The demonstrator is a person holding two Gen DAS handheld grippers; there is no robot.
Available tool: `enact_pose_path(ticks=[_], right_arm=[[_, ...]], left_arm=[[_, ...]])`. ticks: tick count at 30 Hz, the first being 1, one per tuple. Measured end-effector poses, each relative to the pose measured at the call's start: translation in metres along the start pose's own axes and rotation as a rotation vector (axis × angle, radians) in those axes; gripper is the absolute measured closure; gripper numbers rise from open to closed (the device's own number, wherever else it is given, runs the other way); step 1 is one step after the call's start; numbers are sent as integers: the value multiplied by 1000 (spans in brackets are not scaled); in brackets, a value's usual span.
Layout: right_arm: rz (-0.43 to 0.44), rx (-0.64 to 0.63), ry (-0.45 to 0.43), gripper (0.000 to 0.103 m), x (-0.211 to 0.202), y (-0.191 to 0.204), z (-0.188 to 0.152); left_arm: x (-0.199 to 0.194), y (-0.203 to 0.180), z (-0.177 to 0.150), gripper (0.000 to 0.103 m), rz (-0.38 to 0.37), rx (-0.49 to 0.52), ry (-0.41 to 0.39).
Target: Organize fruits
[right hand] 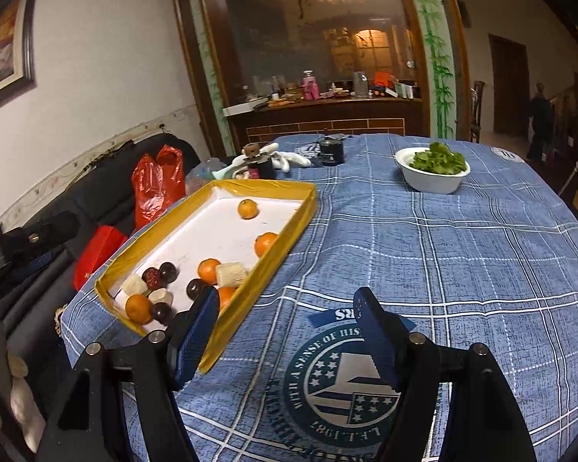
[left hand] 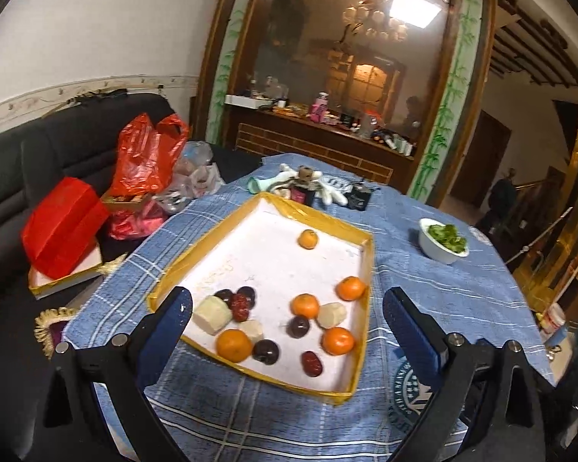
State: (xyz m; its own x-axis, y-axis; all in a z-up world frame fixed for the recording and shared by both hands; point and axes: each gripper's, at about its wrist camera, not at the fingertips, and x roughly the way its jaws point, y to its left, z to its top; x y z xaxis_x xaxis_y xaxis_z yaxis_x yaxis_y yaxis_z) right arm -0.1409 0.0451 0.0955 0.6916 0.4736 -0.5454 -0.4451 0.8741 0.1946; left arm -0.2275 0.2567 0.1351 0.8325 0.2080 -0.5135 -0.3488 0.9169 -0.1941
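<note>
A yellow-rimmed white tray (left hand: 208, 246) (right hand: 285, 254) lies on the blue checked tablecloth. It holds several oranges, one of them (left hand: 233, 344) near the front and another (right hand: 247, 208) alone at the far end. Dark plums (left hand: 298, 326), red dates (left hand: 312, 364) and pale cut pieces (left hand: 212, 313) lie among them. My left gripper (left hand: 287, 296) hovers open over the tray's near end, nothing between its fingers. My right gripper (right hand: 287, 294) stands open and empty over the cloth just right of the tray, with its left finger (right hand: 196, 331) above the tray's near corner.
A white bowl of greens (left hand: 443, 240) (right hand: 431, 171) sits to the right of the tray. Small dark jars and a white toy (left hand: 308, 188) crowd the table's far edge. Red bags (left hand: 146, 158) and a red box (left hand: 61, 227) lie on the sofa to the left.
</note>
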Motion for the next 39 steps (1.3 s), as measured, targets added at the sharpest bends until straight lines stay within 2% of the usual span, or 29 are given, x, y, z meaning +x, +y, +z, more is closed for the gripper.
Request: enact_pose_path(ticks=[7,13,25,39], right_arm=[[2,-23,-17,22,-10,-2,-6],[-14,-20,-37,21,-19,-14,-12],[3,-33,-30,18,-17,-24,-20],[-25,-19,-10,18,-16,-26,-19]], left_arm=[[4,-29,-8,4,96,94,10],[13,-59,-15,4,121,179,37],[18,-93,-26,4,91,251,77],[18,-88,-27,4,53,230,110]])
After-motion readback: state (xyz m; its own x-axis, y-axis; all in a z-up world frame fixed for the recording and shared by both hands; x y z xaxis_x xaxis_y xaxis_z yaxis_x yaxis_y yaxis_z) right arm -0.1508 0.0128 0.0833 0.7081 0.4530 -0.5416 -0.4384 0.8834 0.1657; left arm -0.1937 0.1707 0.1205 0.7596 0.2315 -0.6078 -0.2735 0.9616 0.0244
